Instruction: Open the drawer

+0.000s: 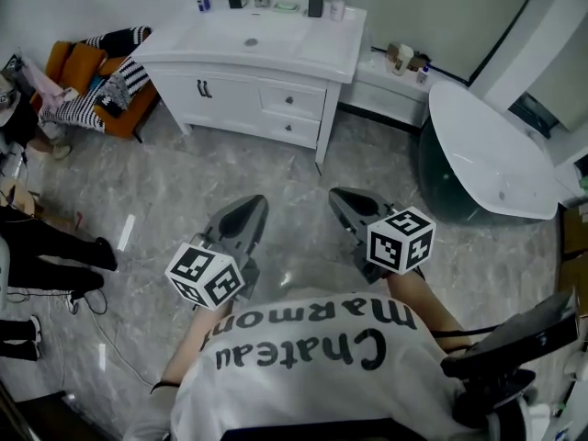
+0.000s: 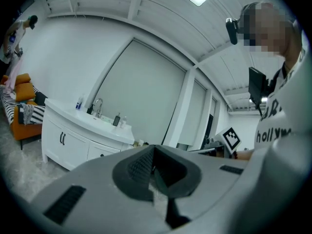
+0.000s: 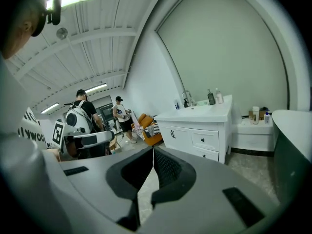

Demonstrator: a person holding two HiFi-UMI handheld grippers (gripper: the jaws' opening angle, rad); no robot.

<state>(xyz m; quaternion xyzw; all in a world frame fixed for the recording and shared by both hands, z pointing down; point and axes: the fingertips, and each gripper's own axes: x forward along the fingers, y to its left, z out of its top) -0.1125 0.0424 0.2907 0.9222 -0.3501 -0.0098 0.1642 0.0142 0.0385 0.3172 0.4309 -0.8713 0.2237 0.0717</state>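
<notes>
Approach step, with left gripper (image 1: 246, 209) and right gripper (image 1: 345, 200) both closed and empty, well apart from the drawer (image 1: 305, 99) in the white vanity (image 1: 234, 95) ahead; calls next for nearing it and parting jaws round its knob (image 1: 290, 100).

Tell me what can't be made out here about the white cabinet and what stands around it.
- Inside the drawers: all views, the shut fronts hide it.
- Right half of the cabinet: left gripper view, the body of the left gripper covers it.
- Labels on the bottles: head view, too small.
- The bathtub: right gripper view, cut off by the right edge.
</notes>
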